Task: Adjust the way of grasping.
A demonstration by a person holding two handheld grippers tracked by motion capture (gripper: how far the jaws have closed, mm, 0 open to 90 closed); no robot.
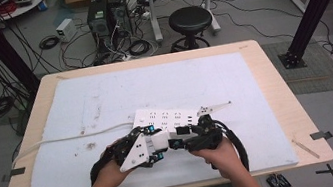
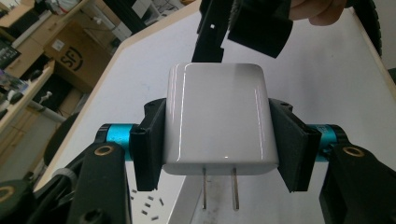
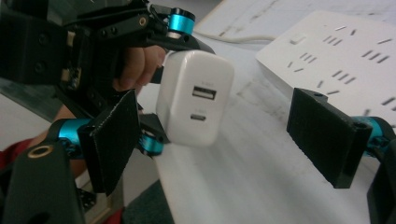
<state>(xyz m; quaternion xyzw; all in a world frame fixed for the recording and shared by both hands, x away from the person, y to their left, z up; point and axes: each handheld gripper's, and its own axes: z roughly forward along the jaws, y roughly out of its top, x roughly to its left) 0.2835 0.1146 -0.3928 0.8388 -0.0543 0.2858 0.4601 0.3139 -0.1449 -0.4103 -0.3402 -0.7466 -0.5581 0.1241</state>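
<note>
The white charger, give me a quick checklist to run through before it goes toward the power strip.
1. Left gripper pads clamped on both sides of the white charger: ok.
2. Prongs straight and free of the jaws: ok.
3. Right gripper open, not touching the charger: ok.
4. Power strip sockets unoccupied where seen: ok.
5. Prongs aligned with a socket: cannot tell.
6. Strip held down against pushing: cannot tell.
</note>
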